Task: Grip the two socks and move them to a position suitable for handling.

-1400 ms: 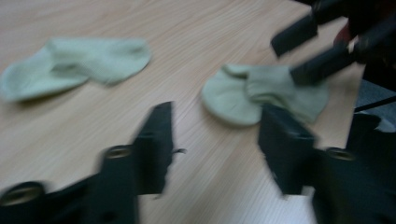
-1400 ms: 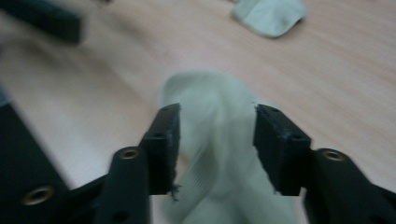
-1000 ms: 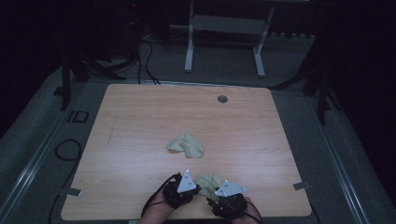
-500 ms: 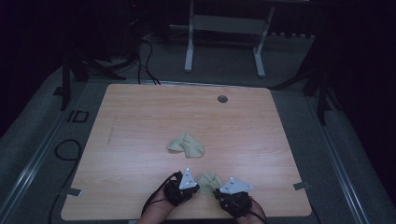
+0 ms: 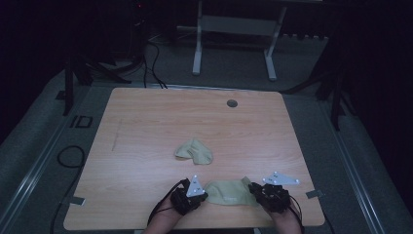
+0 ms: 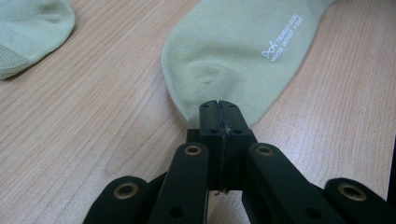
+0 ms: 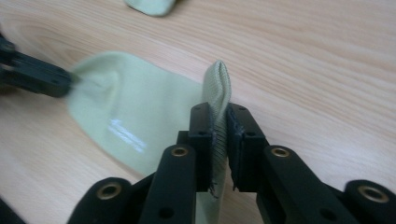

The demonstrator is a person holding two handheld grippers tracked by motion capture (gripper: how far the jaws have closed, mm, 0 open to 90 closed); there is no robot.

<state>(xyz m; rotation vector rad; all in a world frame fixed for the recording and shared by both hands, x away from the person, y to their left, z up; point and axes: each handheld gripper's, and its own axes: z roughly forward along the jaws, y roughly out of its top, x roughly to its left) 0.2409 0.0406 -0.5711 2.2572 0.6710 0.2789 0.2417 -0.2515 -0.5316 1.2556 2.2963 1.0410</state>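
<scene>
Here, sock point(image 5: 226, 192) stretched flat on surface point(image 5: 146, 126): left claw point(image 6: 218, 108) clamped on toe, right claw point(image 7: 219, 122) pinching cuff, for smoothing.

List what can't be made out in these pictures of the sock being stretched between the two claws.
- Left claw: the sock edge it pinches is hidden between the shut jaws, left gripper view.
- Sock lettering: blurred, right gripper view.
- Right claw: cuff's lower end hidden behind the jaws.
- Second sock: crumpled, too small to read, high view.
</scene>
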